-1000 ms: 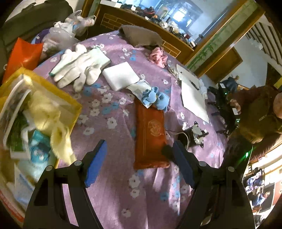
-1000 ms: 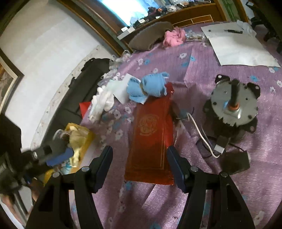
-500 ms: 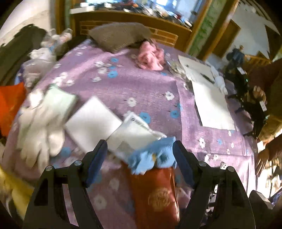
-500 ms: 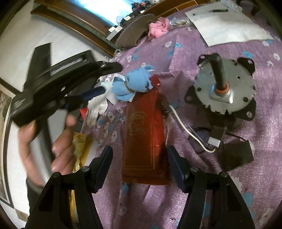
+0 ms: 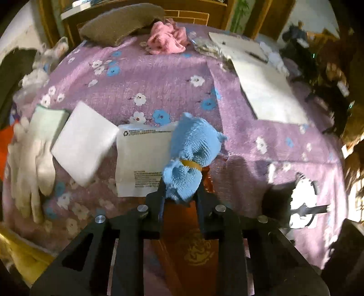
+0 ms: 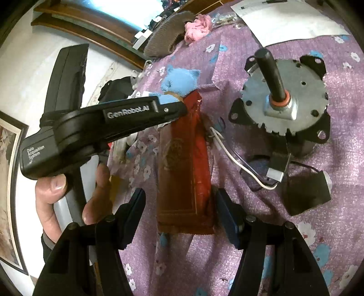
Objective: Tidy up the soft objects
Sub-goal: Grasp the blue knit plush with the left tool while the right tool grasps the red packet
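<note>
On the purple cloth [image 5: 159,75], the left gripper [image 5: 179,195] is closing on the blue towel [image 5: 193,145].
Light and squashy, banded mid-length, it lies atop the red pouch [image 6: 182,159]; best pinched near the band. Right gripper [image 6: 179,209] hangs unclenched, empty.

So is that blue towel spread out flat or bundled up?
Bundled: the blue towel is bunched and cinched by a yellow band, its near end between the closing left gripper.

Light: you're getting warm, dim indoor light, brightest on the window [image 6: 109,10].
Glare: the motor [image 5: 303,206] blows out white.
Blur: your left view smears towards its edges.
Distortion: heavy fisheye bending, black corners.
</note>
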